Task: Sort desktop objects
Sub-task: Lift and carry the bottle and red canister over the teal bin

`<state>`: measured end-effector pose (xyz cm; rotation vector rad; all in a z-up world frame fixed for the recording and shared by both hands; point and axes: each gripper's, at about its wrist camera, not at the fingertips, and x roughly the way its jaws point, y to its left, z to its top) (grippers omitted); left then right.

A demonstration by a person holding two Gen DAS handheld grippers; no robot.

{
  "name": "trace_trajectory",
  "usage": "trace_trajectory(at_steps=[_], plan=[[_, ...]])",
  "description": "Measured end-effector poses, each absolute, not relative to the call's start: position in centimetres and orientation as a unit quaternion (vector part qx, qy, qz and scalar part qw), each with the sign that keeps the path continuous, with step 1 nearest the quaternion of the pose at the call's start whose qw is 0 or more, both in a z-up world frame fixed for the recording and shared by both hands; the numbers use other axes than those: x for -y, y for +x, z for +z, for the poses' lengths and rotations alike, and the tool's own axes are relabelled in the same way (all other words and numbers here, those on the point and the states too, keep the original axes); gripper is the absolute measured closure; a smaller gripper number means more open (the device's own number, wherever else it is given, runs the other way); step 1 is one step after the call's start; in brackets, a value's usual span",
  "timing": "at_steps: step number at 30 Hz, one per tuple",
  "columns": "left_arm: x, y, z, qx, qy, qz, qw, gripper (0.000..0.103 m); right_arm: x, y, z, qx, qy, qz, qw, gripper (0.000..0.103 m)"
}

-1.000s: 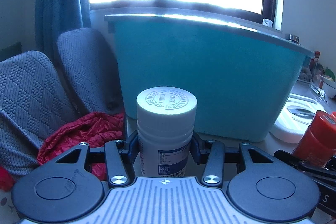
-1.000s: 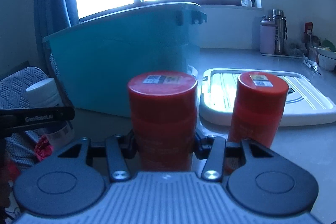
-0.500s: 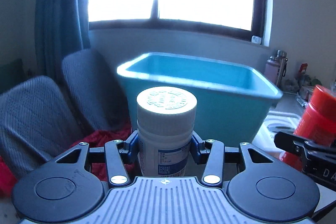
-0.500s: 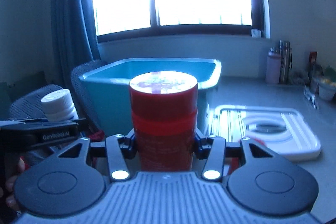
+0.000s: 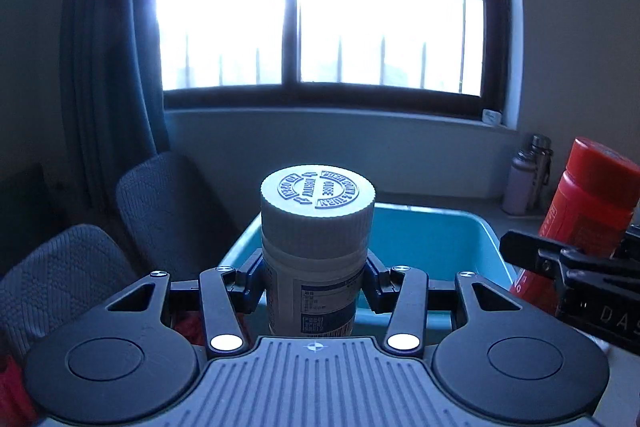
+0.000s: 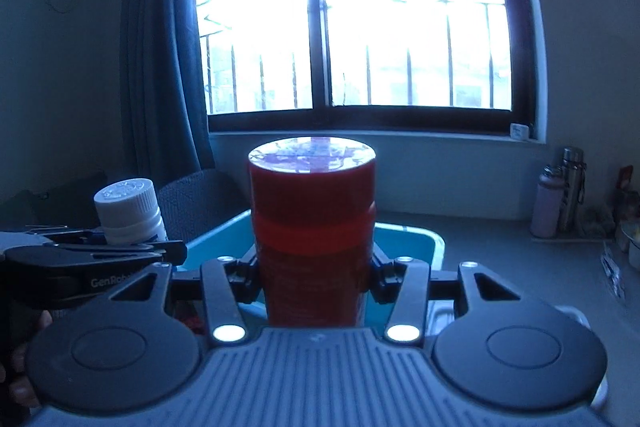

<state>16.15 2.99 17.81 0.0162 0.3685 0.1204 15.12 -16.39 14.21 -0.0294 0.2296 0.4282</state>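
Observation:
My left gripper point(image 5: 314, 287) is shut on a white pill bottle point(image 5: 316, 247) with a ribbed cap and a blue label, held upright above the near rim of a teal plastic bin point(image 5: 432, 239). My right gripper point(image 6: 314, 281) is shut on a red jar point(image 6: 312, 227) with a shiny lid, also upright over the teal bin point(image 6: 404, 239). In the left wrist view the red jar point(image 5: 588, 203) appears at the right edge. The right wrist view shows the white bottle point(image 6: 130, 211) at the left, in the other gripper.
Grey padded chairs point(image 5: 168, 203) stand left of the bin, with red cloth point(image 5: 12, 387) low down. Two flasks point(image 6: 560, 195) stand by the wall at the back right of the grey counter point(image 6: 500, 239). A window and a dark curtain point(image 6: 160, 67) lie ahead.
Both grippers have risen with their bottles. The bin, seen earlier from the side, now lies below with its inside showing. The second red jar and the white tray have dropped out of view.

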Motion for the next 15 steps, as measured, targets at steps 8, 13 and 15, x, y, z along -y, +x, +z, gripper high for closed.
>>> trace_trajectory(at_steps=[8,13,15], plan=[[-2.9,22.7,17.3,-0.218,0.003,0.08,0.973,0.054,15.0,21.4,14.0,-0.136,-0.021,0.236,0.962,0.053],[-3.1,28.3,15.4,-0.257,0.003,0.066,0.964,0.054,14.1,25.2,12.5,-0.18,-0.019,0.221,0.958,0.053],[-3.1,30.2,14.9,-0.266,0.005,0.054,0.962,0.054,13.9,26.8,11.9,-0.197,-0.021,0.211,0.957,0.053]])
